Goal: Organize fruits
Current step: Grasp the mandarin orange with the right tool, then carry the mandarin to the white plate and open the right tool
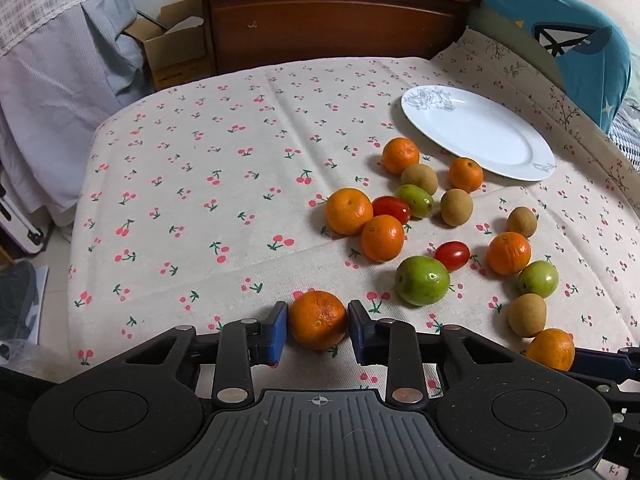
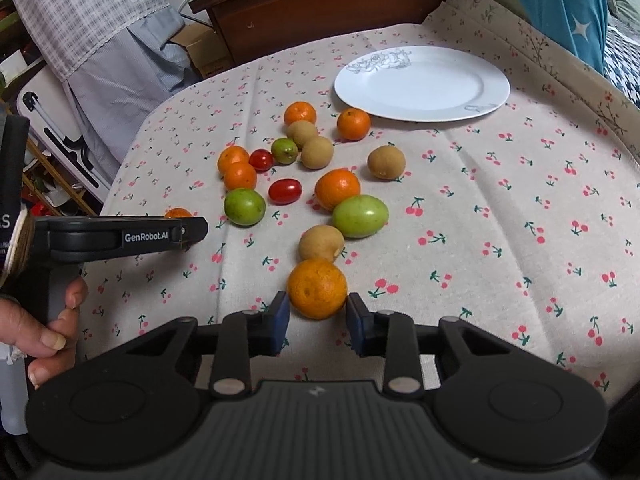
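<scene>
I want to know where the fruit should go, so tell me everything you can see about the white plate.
The white plate is oval, glossy, ceramic-looking, with a grey line-drawn flower on its far rim and a smaller grey mark on its near rim. It lies flat and empty on the cherry-print tablecloth at the far right, just beyond the scattered fruit. No fruit is seen touching it.

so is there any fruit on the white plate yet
No, the white plate is bare in the right wrist view, and all the fruit lies on the cherry-print cloth.
</scene>
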A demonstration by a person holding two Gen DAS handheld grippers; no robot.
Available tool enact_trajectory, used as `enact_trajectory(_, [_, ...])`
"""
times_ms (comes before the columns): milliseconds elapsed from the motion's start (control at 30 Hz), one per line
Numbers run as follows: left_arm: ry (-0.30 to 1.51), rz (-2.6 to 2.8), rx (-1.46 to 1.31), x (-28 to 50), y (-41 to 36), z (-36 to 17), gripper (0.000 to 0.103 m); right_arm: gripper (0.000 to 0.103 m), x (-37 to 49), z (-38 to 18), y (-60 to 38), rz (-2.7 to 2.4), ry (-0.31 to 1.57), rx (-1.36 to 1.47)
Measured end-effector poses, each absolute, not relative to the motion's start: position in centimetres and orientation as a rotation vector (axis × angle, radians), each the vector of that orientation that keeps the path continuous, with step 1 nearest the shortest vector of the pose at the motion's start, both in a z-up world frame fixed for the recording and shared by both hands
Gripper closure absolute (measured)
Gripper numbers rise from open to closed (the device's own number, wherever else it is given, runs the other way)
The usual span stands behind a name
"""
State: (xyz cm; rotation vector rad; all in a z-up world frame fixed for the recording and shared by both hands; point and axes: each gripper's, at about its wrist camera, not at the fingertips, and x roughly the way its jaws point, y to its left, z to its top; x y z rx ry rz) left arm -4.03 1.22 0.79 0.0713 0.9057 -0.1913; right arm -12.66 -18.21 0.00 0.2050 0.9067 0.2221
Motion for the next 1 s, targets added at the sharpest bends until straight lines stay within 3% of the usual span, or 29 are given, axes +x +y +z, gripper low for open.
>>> enact_trajectory(1000, [0.784,-0.299,-0.015,-4.6,0.2,4.5,0.075,0.072,-12.0,3.1,-20.5,0.235,0.752,0.335])
